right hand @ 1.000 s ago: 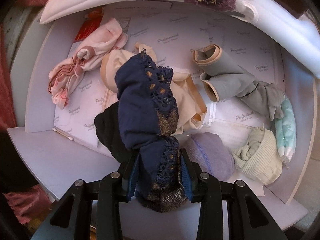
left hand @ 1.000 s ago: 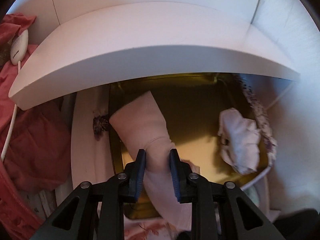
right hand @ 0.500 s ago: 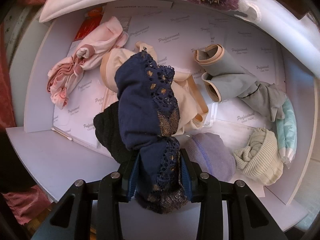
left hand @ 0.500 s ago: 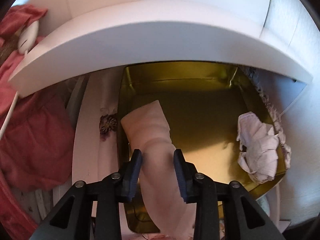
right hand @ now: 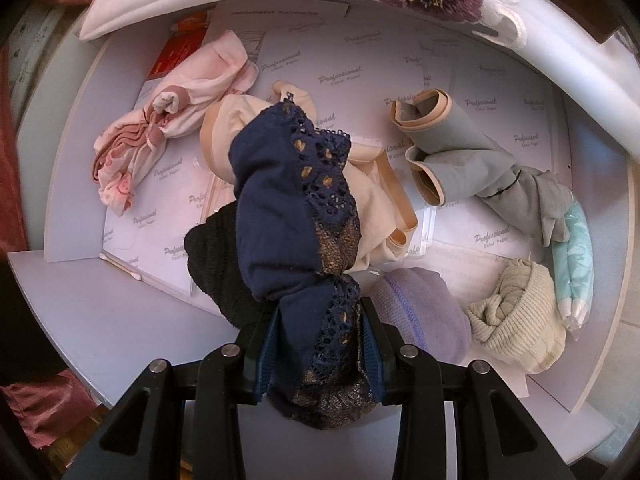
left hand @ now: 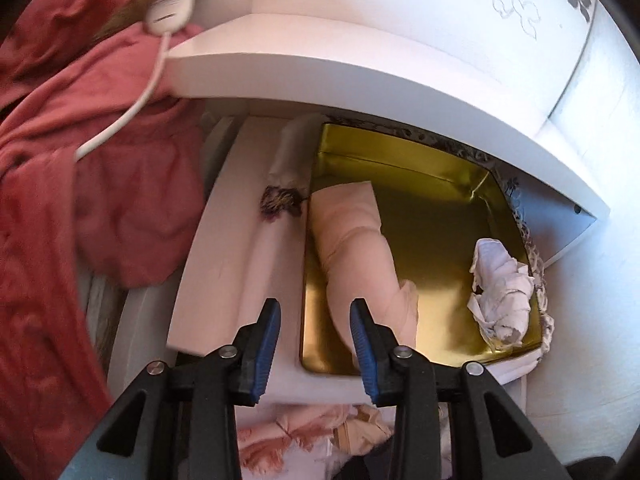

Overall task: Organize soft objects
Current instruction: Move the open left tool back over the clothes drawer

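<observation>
Over on the left-wrist side, a gold tin tray (left hand: 432,240) sits under a white shelf (left hand: 360,64), and in it lie a rolled pale pink garment (left hand: 356,248) and a crumpled white cloth (left hand: 502,284). On the right-wrist side, a white drawer (right hand: 120,320), lined with printed paper sheets (right hand: 460,92), carries a pink bundle (right hand: 168,128), a cream garment (right hand: 372,200), a grey garment (right hand: 472,160), a lilac roll (right hand: 424,316) and a cream ribbed roll (right hand: 520,320).
</observation>
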Demonstrator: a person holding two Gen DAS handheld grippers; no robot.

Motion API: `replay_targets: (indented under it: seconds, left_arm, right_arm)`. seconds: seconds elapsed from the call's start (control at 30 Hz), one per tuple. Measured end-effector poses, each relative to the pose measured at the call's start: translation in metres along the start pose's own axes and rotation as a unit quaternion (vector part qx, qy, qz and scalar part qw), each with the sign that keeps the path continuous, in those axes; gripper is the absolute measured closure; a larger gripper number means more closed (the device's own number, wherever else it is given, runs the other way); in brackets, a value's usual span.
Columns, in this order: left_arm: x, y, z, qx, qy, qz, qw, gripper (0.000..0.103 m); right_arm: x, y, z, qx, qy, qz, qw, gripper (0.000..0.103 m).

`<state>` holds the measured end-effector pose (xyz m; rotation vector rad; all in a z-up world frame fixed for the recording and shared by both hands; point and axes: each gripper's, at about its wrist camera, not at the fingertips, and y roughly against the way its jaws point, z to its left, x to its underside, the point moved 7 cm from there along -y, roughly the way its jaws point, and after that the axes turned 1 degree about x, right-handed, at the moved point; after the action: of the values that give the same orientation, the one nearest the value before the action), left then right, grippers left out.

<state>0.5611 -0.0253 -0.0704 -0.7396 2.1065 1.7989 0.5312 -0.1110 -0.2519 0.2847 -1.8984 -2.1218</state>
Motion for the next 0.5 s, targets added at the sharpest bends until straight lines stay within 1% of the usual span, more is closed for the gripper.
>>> replay_targets:
  seconds: [0.1,0.2,0.27,0.3,0.43,0.5]
  left_arm:
    - [0.016,0.016,0.005,-0.001,0.021,-0.004,0.9998,0.067]
    - [0.041,0.02,0.012,-0.001,0.05,0.011,0.9987,0.067]
    - [0.064,0.019,0.018,-0.008,0.069,0.029,0.9972,0.067]
    - [0.079,0.015,0.021,-0.009,0.078,0.045,0.9959,0.067]
    - [0.125,0.0,0.029,-0.025,0.088,0.098,0.991,0.067]
    - [0.141,-0.007,0.031,-0.033,0.084,0.115,0.9892,0.067]
  right_arm:
    - [0.0,0.0,0.0,0.0,-0.001,0.0,1.0,0.065]
    - [0.0,0.0,0.0,0.0,0.0,0.0,1.0,0.065]
    - [0.001,0.0,-0.001,0.0,-0.001,0.0,1.0,0.065]
    - [0.0,0.0,-0.001,0.0,0.0,-0.001,1.0,0.065]
    - [0.0,0.001,-0.002,0.001,-0.002,-0.001,1.0,0.065]
    - [0.0,0.001,-0.003,0.003,-0.003,-0.002,1.0,0.065]
